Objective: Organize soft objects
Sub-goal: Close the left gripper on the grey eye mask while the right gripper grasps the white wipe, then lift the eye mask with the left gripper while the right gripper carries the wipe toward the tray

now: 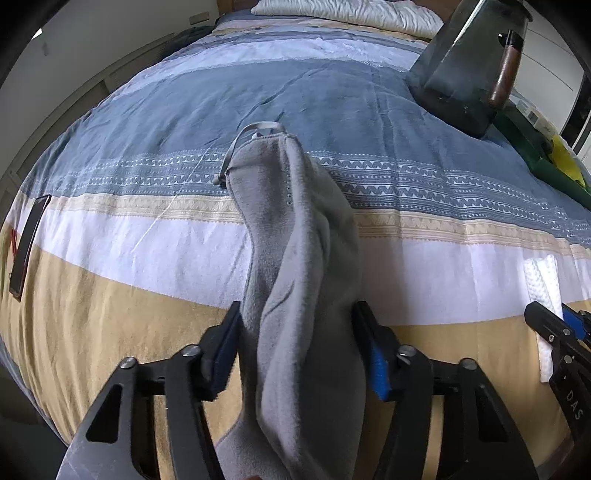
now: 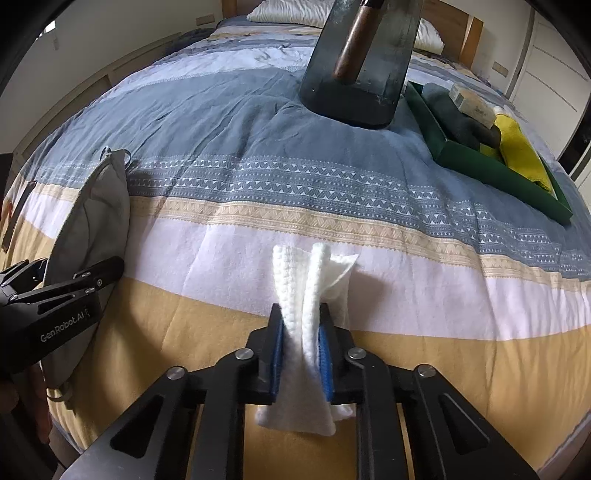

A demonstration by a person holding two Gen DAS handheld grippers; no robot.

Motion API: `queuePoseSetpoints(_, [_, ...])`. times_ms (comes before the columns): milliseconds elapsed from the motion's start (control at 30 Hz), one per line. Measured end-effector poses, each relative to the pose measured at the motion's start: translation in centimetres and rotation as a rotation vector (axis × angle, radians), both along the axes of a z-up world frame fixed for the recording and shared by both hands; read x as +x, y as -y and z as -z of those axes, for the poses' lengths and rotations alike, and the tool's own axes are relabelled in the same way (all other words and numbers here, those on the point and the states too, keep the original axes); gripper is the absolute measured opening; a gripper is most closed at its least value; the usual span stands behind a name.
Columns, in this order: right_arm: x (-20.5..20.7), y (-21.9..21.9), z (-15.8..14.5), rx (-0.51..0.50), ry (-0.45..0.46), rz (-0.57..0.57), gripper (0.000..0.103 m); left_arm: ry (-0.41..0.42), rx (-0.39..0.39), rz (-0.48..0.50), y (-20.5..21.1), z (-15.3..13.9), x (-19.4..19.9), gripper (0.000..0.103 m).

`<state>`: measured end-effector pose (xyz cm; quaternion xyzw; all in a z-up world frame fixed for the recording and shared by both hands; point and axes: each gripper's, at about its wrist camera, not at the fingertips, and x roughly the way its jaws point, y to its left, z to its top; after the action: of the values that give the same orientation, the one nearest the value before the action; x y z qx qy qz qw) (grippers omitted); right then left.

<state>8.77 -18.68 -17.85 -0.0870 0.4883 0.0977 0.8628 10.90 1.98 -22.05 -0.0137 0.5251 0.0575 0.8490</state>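
My left gripper (image 1: 295,332) is shut on a grey fleece cloth (image 1: 295,229) with a hanging loop, held above the striped bed cover. It also shows at the left of the right wrist view (image 2: 92,214). My right gripper (image 2: 301,336) is shut on a white textured cloth (image 2: 299,288), held above the bed's white and tan stripes. That cloth shows at the right edge of the left wrist view (image 1: 541,280). A green tray (image 2: 480,158) at the far right holds a dark grey cloth (image 2: 458,114), a yellow cloth (image 2: 517,147) and a small box.
A dark bag with a brown handle (image 2: 358,74) stands on the bed beside the tray. A phone (image 1: 27,243) lies at the bed's left edge. A white pillow (image 1: 347,11) lies at the headboard. The striped bed cover (image 2: 258,122) spreads between.
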Motion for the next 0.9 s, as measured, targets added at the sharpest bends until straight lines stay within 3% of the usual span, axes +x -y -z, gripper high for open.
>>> queuePoseSetpoints(67, [-0.1,-0.1,-0.1,-0.004,0.005,-0.005,0.014,0.003,-0.005,0.004,0.0,-0.1,0.0,0.037])
queuePoseSetpoints(267, [-0.5,-0.1,-0.4,-0.011,0.019,-0.014,0.013,0.014,-0.021,-0.003,0.0,-0.5,-0.1,0.023])
queuePoseSetpoints(900, [-1.2,-0.2,-0.8,-0.021,0.035,-0.023,0.012,0.020,0.010,0.008,0.6,-0.8,-0.3,0.017])
